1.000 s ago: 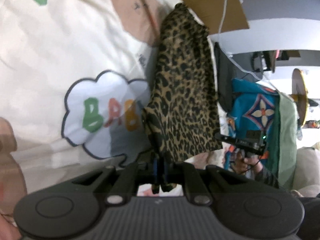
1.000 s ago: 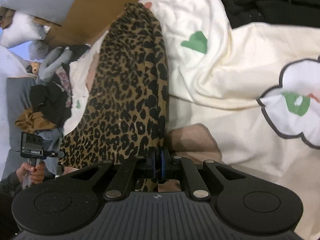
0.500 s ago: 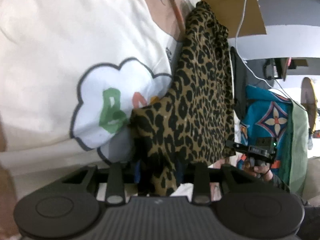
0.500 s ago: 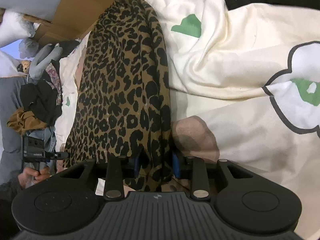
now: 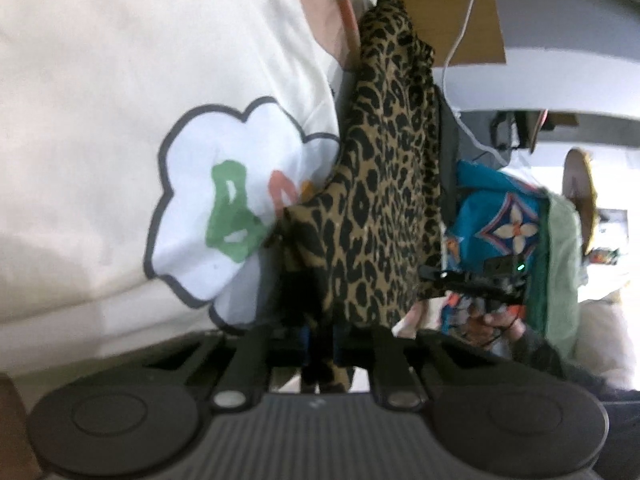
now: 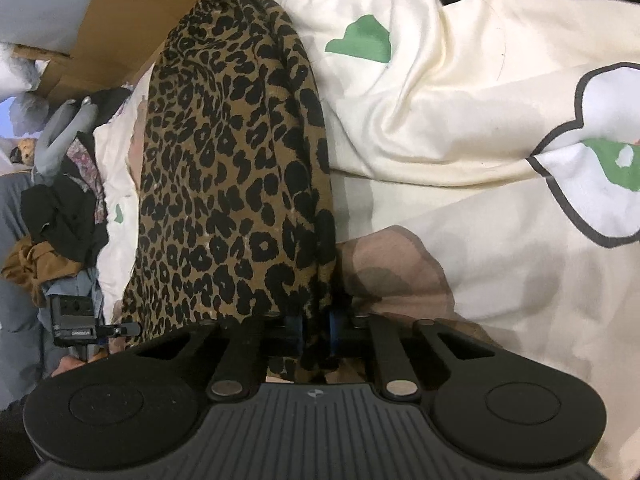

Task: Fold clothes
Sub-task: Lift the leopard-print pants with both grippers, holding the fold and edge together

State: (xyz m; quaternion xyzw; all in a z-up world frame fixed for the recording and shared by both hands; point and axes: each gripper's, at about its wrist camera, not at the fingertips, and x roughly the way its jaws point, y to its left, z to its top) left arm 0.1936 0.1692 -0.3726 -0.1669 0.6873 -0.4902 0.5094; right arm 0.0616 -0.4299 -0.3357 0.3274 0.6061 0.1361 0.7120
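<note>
Over cream bedding (image 6: 460, 128), both hand-held grippers close, tilted downward, on leopard-print cloth (image 6: 232, 184)

Cream printed bedsheet (image 6: 460, 128) underneath; cardboard box (image 6: 120, 8) behind; white cable (image 5: 460, 44) hanging by cardboard.

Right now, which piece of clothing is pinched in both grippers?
The leopard-print garment, caught in the closing left gripper and right gripper; the dark clothes pile lies aside.

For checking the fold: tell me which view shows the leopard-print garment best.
The right wrist view: the leopard-print garment fills the middle, sharp, edge to edge on the cream bedding. The left wrist view shows it blurred and narrower, beside the cloud print.
</note>
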